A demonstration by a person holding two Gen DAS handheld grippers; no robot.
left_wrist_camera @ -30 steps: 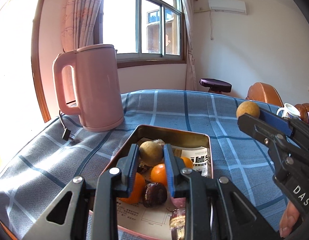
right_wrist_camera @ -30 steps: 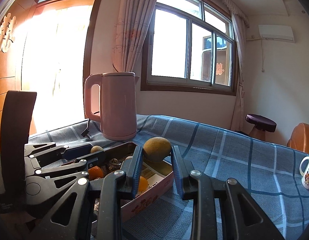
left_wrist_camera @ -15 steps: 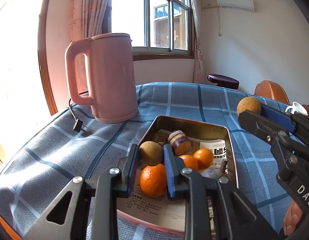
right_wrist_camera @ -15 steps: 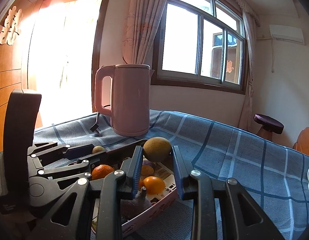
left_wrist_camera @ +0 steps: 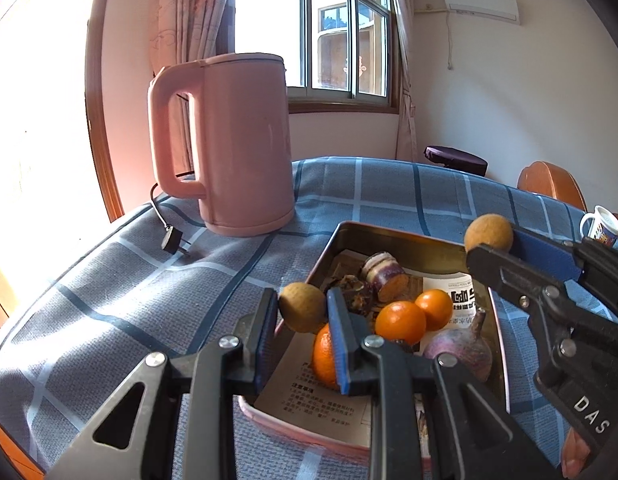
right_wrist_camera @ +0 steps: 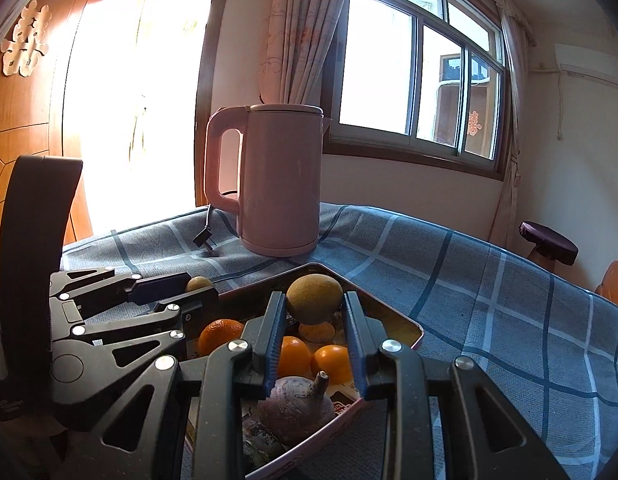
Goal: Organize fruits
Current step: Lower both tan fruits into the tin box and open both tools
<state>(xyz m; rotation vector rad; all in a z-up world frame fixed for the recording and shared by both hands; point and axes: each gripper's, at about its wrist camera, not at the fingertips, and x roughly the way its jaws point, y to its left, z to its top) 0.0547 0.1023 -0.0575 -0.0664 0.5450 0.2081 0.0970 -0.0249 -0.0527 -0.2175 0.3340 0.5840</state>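
My left gripper (left_wrist_camera: pixel 302 307) is shut on a small tan round fruit (left_wrist_camera: pixel 301 312) and holds it above the left rim of a metal tin (left_wrist_camera: pixel 393 235). My right gripper (right_wrist_camera: pixel 314 312) is shut on a larger tan round fruit (right_wrist_camera: pixel 314 298) above the same tin (right_wrist_camera: pixel 393 330). That fruit and gripper also show at the right of the left wrist view (left_wrist_camera: pixel 488 233). The tin holds oranges (left_wrist_camera: pixel 401 322), a cut purple sweet potato (left_wrist_camera: pixel 385 276) and a purple turnip (left_wrist_camera: pixel 459 354) on printed paper.
A pink electric kettle (left_wrist_camera: pixel 233 144) stands on the blue checked tablecloth (left_wrist_camera: pixel 129 304) behind the tin, its cord and plug (left_wrist_camera: pixel 171 238) to the left. A white mug (left_wrist_camera: pixel 601 228) stands at the far right. A purple stool (left_wrist_camera: pixel 455 158) stands beyond the table.
Both grippers have moved left and back over the tin, still holding their fruits. The left fruit now hangs over the tin's left rim, and the kettle looms closer.
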